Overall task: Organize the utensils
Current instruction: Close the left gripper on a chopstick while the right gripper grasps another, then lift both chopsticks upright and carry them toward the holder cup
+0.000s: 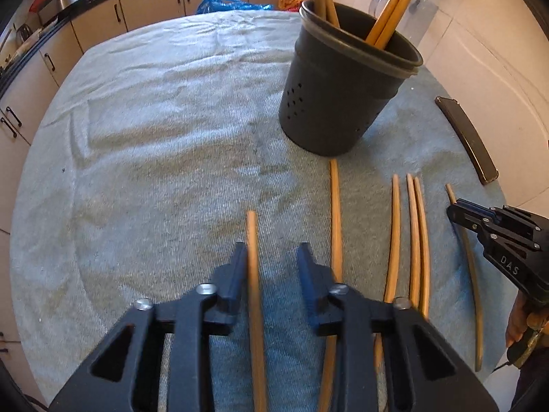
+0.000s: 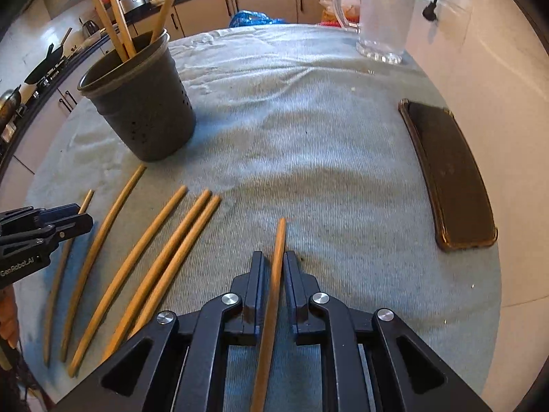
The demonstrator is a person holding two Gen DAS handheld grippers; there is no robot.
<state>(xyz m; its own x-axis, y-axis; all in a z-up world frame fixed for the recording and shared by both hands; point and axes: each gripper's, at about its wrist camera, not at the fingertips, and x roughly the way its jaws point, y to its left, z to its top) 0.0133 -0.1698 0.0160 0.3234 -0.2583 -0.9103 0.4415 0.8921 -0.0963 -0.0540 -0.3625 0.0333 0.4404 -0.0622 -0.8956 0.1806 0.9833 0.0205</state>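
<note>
A dark grey perforated holder (image 1: pixel 343 82) stands on the towel-covered table with several wooden chopsticks upright in it; it also shows in the right wrist view (image 2: pixel 140 103). Several loose chopsticks (image 1: pixel 415 240) lie side by side on the towel. My left gripper (image 1: pixel 272 257) is open around one chopstick (image 1: pixel 253 257) that lies against its left finger. My right gripper (image 2: pixel 274 267) is shut on the rightmost chopstick (image 2: pixel 276 274), low over the towel; it shows in the left wrist view (image 1: pixel 456 209). The left gripper shows in the right wrist view (image 2: pixel 80 218).
A black phone (image 2: pixel 449 175) lies on the towel at the right, also in the left wrist view (image 1: pixel 466 137). A glass jug (image 2: pixel 381 13) stands at the far right edge. Kitchen cabinets (image 1: pixel 151 3) and a blue bag (image 1: pixel 226 3) lie beyond the table.
</note>
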